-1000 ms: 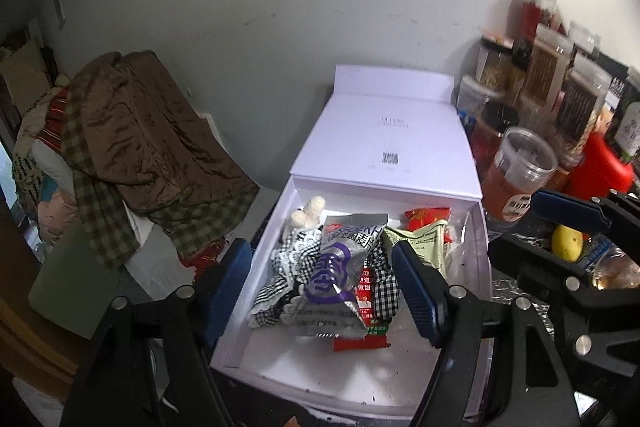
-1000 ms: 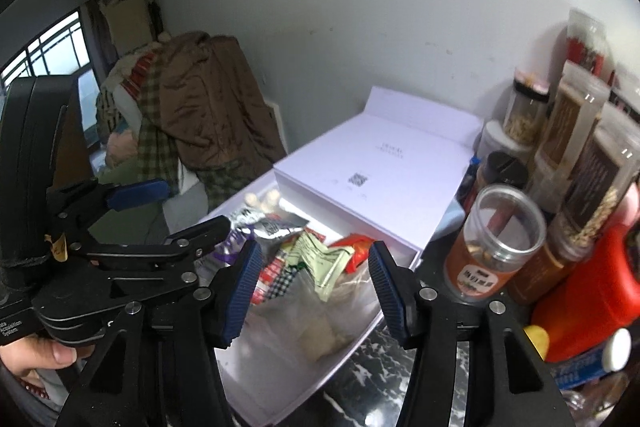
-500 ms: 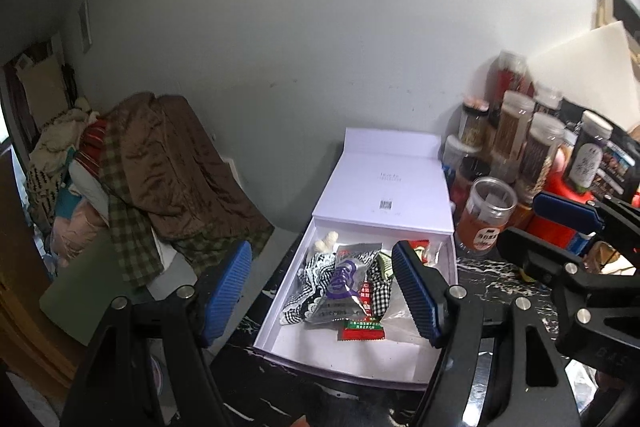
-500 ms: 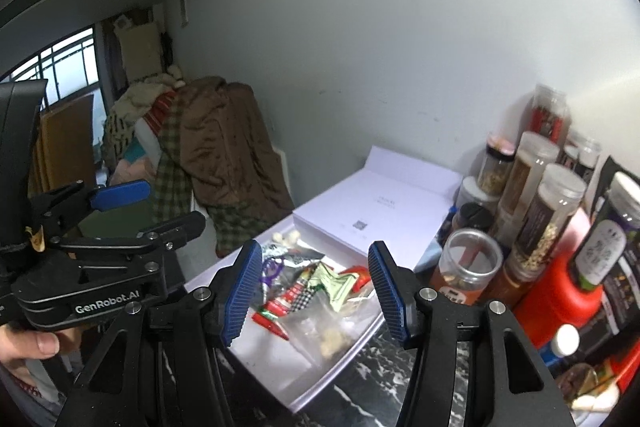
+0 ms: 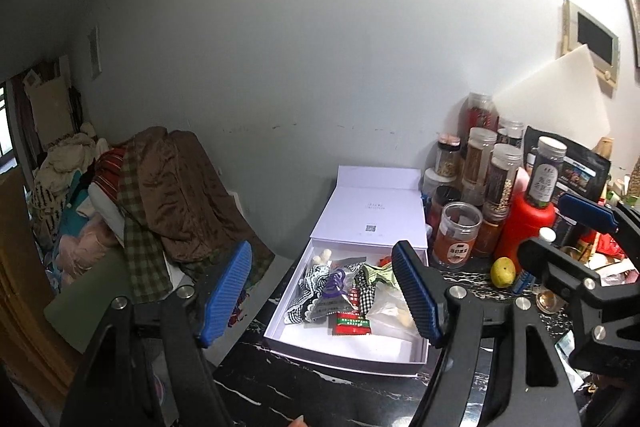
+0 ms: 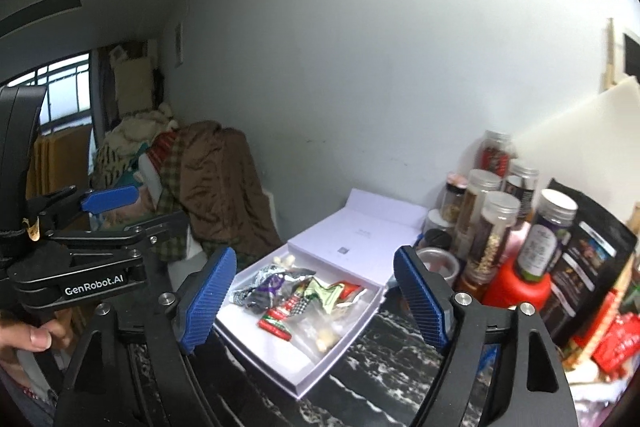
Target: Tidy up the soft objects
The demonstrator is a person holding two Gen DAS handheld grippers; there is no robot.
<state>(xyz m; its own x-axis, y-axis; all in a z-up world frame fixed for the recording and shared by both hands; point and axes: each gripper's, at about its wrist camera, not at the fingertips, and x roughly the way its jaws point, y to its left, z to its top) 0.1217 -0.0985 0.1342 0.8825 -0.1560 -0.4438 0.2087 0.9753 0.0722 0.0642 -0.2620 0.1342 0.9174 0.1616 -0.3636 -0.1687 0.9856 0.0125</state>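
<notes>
Above the table, we hold both tongs released and empty.
Our shallow white cardboard box (image 5: 280, 327) holds crinkled snack packets (image 5: 340, 287); right tongs (image 6: 316, 297) are opening, left tongs (image 5: 320, 291) gape.

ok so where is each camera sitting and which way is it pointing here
Left wrist: on the left tool, looking forward and down at the white box of snack packets; its own open blue fingers show, and the right tool at the right edge.
Right wrist: on the right tool, jaws opening and empty, facing the same box from its right; the left tool and a hand show at left.
Shared: box, jars, brown coat.
</notes>
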